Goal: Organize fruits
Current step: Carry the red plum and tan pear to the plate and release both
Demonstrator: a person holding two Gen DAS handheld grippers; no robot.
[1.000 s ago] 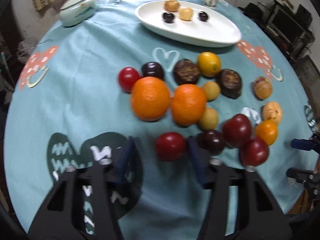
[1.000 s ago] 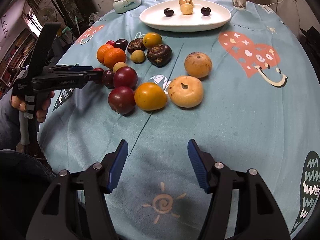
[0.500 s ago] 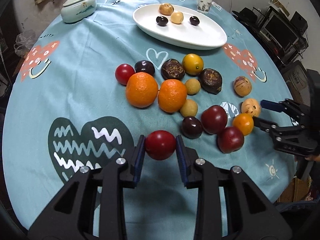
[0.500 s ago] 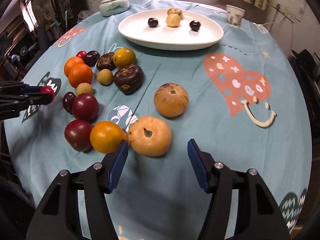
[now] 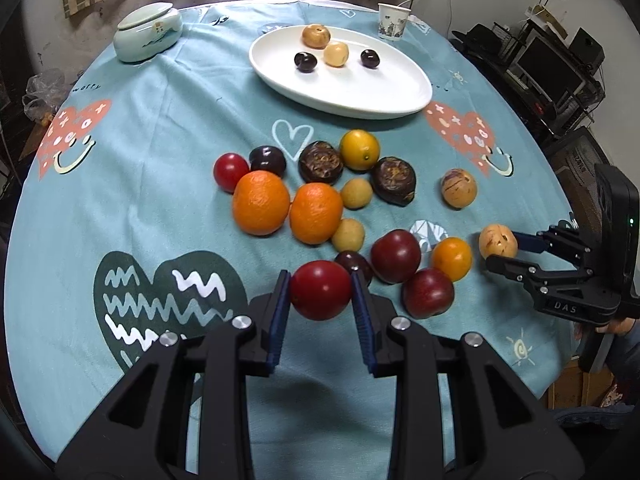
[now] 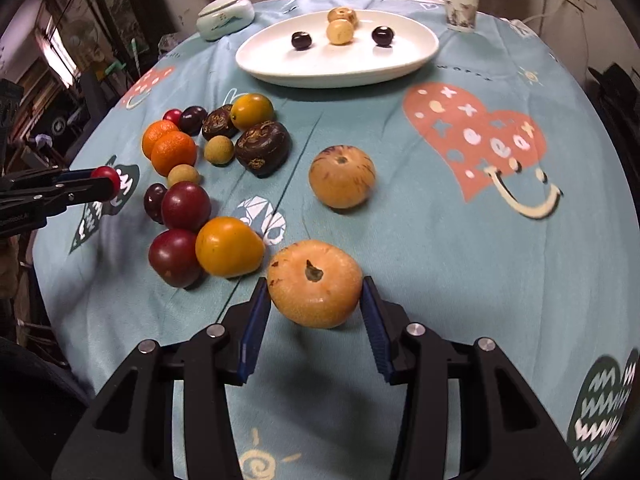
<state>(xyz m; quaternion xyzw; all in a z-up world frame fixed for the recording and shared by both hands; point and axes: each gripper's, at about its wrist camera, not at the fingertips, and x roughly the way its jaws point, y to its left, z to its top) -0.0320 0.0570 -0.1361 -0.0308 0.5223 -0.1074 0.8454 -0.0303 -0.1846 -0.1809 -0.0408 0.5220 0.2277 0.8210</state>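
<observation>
My left gripper (image 5: 320,300) is shut on a red round fruit (image 5: 320,295) and holds it just above the teal cloth, near the pile of fruit (image 5: 316,212). In the right wrist view the left gripper (image 6: 108,186) shows at the left edge with that red fruit (image 6: 105,176). My right gripper (image 6: 314,300) is closing, and its blue pads meet both sides of a pale orange fruit (image 6: 315,283) that rests on the cloth. The left wrist view shows the right gripper (image 5: 502,250) around the same pale fruit (image 5: 497,240). A white oval plate (image 5: 360,104) at the back holds several small fruits.
Oranges, dark plums, brown fruits and small yellow ones lie clustered mid-table. A second speckled tan fruit (image 6: 342,176) sits alone. A lidded ceramic bowl (image 5: 148,32) and a paper cup (image 5: 394,22) stand at the far edge. Dark equipment (image 5: 552,68) crowds the right side.
The left gripper closed on the red fruit and lifted it slightly. The right gripper moved up to the pale orange fruit, and its jaws narrowed around it.
</observation>
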